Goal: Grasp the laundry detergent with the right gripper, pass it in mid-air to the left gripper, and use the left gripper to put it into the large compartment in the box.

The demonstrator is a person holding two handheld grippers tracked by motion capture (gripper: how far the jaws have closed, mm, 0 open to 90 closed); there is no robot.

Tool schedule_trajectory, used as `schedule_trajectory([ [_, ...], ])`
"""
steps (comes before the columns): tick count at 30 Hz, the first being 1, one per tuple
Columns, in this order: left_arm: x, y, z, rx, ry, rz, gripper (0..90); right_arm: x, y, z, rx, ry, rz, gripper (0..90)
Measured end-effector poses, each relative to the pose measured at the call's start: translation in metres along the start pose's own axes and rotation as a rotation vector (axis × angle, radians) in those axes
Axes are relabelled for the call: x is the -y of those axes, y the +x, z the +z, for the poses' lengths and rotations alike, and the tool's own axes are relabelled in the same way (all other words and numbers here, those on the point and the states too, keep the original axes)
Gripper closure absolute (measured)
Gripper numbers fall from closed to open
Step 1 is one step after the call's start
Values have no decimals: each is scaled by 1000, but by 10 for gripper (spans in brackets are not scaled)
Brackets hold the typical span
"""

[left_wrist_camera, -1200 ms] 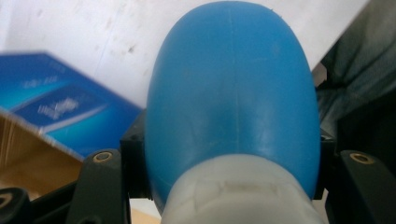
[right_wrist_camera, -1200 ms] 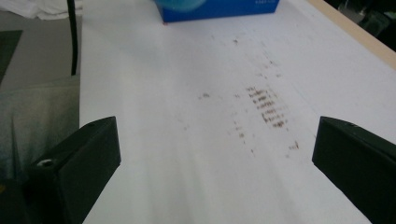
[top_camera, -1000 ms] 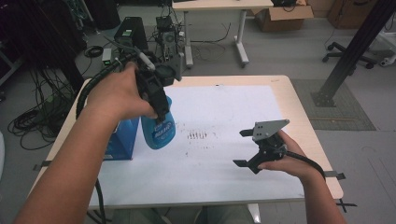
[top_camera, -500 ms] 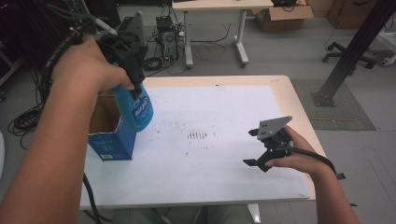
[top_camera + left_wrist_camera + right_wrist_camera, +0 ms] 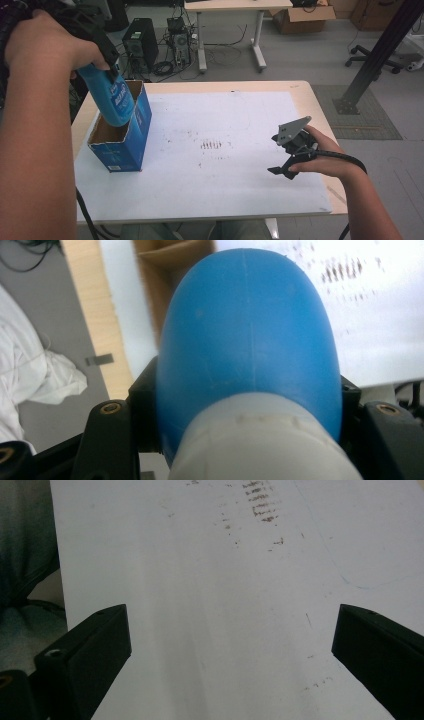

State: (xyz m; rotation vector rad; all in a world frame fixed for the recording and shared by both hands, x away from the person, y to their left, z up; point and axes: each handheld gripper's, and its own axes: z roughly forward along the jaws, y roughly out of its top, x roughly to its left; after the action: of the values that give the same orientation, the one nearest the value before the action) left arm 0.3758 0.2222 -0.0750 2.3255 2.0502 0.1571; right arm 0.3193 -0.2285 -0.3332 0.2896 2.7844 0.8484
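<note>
box – table's left, on sheet | bottle – above box opening | right claw – over sheet's right

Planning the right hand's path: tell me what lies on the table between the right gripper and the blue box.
High view: between the right gripper and the blue box lies bare white sheet, with a patch of small dark marks.

A blue bottle with a white neck, blue box, white sheet with brown marks.
</note>
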Motion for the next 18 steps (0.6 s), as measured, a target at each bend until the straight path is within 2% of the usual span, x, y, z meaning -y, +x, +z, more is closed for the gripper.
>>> schedule_trajectory([
  [4, -2, 13, -1, -18, -6, -67, 387, 2, 1, 2, -11, 12, -1, 26],
  [5, -2, 13, -1, -18, -6, -67, 387, 2, 1, 2, -11, 12, -1, 26],
  [7, -4, 22, 4, -27, -3, -94, 387, 2, 0, 2, -8, 20, 0, 27],
  [13, -6, 35, 20, -27, -7, -123, 386, 1, -1, 2, -21, 8, 7, 27],
  [18, -9, 42, 35, -14, 2, -130, 386, 1, -1, 5, -24, 14, 10, 27],
])
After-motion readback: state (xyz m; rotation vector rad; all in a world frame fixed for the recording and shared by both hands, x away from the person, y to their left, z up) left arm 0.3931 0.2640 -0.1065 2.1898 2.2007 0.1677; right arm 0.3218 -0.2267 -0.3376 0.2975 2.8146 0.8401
